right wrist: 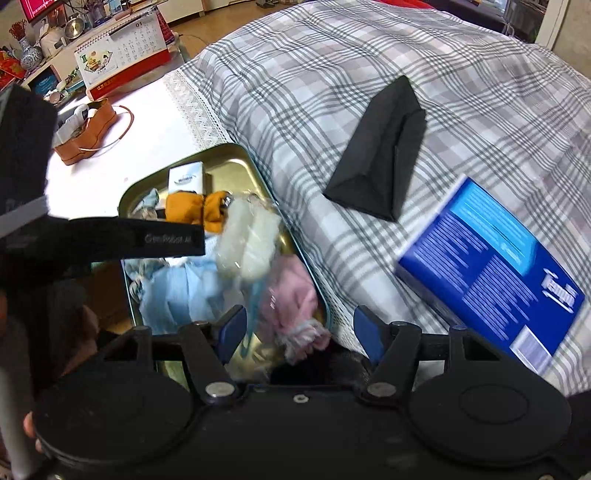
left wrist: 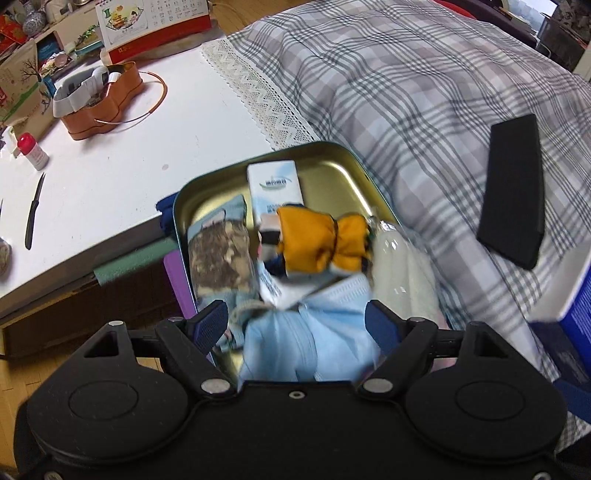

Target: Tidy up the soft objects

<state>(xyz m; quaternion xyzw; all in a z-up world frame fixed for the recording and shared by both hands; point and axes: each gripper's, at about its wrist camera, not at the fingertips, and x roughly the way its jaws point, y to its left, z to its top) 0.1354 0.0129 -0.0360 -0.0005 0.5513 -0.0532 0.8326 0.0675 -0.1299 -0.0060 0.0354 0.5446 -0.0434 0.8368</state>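
Note:
A gold metal tin (left wrist: 332,166) (right wrist: 236,166) lies open at the bed's edge, filled with soft things: a light blue mask (left wrist: 295,332) (right wrist: 177,291), an orange cloth bundle (left wrist: 317,240) (right wrist: 192,210), a camouflage pouch (left wrist: 219,254), a white carton (left wrist: 275,184) (right wrist: 186,177), white fluffy rolls in plastic (left wrist: 395,266) (right wrist: 247,240) and a pink cloth (right wrist: 291,295). My left gripper (left wrist: 295,321) is open, its fingers either side of the blue mask. My right gripper (right wrist: 299,328) is open above the pink cloth at the tin's near corner. The left gripper's body (right wrist: 110,236) crosses the right wrist view.
A black folded cloth (left wrist: 513,192) (right wrist: 384,155) and a blue tissue box (right wrist: 491,273) (left wrist: 576,295) lie on the plaid bedspread (left wrist: 406,92) (right wrist: 332,74). The white table (left wrist: 129,147) holds an orange tin (left wrist: 99,99), a red-capped bottle (left wrist: 33,149), a black pen (left wrist: 33,210) and a calendar (left wrist: 155,26).

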